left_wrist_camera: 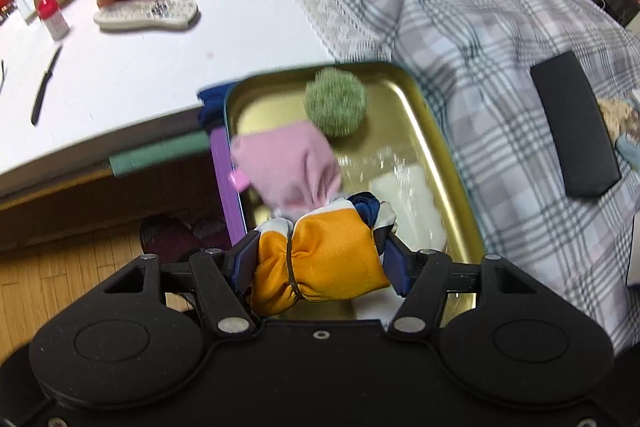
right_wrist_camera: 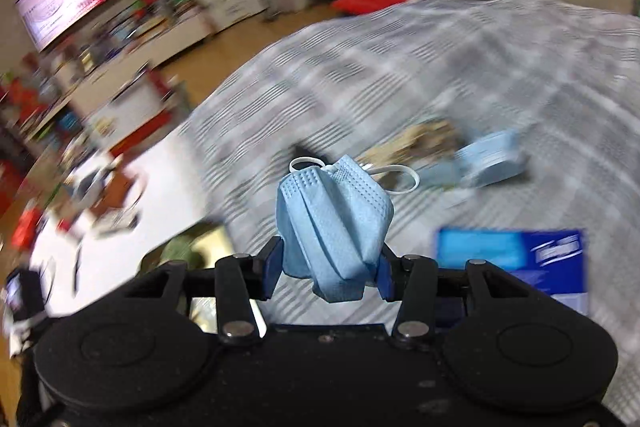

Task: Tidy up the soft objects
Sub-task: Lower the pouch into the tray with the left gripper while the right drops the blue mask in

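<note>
We're well into the sorting here. Our left gripper [left_wrist_camera: 320, 251] is clenched on an orange, white and navy cloth bundle [left_wrist_camera: 324, 259], tied round with a dark band, and it hangs right over the near end of the gold tin tray [left_wrist_camera: 440, 131]. A pink cloth pouch [left_wrist_camera: 286, 163] seems tied to that same bundle and droops over the tray's left rim, though we can't tell whether it touches the bottom. Already in the tray: a fuzzy green ball [left_wrist_camera: 335, 101] at the far end and a white soft piece [left_wrist_camera: 408, 203] on the right side. So two things look stowed, and this bundle looks about to join them.

On the other side, our right gripper [right_wrist_camera: 326, 267] has its fingers [right_wrist_camera: 272, 267] pinched on a crumpled blue face mask [right_wrist_camera: 332, 223], the ear loop sticking out on top, carried in the air above the plaid bedspread [right_wrist_camera: 440, 67]. The view is smeared, but the tray's corner [right_wrist_camera: 212, 239] shows low on the left.

Left to do, as we read it: set down the bundle, bring the mask over, then fetch what lies on the bedspread, a tan fuzzy thing [right_wrist_camera: 420, 139] and a light blue item [right_wrist_camera: 492, 159] beside it, both too blurred to name. The black flat case [left_wrist_camera: 574, 125] and blue packet [right_wrist_camera: 516, 259] lie there as well.
</note>
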`<action>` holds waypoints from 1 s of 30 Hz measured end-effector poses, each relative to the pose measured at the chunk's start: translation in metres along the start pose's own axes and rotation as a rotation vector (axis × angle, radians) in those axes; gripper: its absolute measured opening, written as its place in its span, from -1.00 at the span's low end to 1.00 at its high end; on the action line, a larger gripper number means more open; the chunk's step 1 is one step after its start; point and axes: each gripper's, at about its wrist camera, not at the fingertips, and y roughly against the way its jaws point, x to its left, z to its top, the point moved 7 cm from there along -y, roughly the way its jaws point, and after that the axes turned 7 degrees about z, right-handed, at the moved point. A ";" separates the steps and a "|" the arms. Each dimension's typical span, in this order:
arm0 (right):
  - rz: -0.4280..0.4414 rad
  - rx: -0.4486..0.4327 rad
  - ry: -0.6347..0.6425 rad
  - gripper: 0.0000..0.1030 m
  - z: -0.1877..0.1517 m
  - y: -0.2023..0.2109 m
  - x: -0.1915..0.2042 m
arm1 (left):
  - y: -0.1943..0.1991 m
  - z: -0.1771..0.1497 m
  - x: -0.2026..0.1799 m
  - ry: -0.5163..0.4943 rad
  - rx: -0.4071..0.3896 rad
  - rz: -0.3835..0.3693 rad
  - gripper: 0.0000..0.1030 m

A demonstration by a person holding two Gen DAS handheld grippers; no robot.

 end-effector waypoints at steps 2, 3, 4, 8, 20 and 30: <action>0.037 0.041 0.032 -0.11 -0.012 -0.011 0.021 | -0.005 -0.008 0.000 -0.002 0.021 -0.005 0.15; 0.049 0.061 0.043 -0.11 -0.018 -0.016 0.030 | -0.008 -0.012 -0.001 -0.005 0.030 -0.005 0.15; 0.061 0.079 0.052 -0.11 -0.023 -0.023 0.037 | -0.011 -0.016 -0.002 -0.007 0.038 -0.005 0.15; 0.096 0.149 0.084 -0.11 -0.037 -0.050 0.063 | -0.018 -0.029 -0.004 -0.012 0.057 -0.004 0.15; 0.103 0.264 0.166 -0.09 -0.045 -0.141 0.120 | -0.019 -0.033 -0.012 -0.083 -0.016 0.029 0.35; 0.141 0.255 0.155 0.19 -0.033 -0.193 0.145 | -0.029 -0.028 -0.004 -0.027 0.005 -0.004 0.47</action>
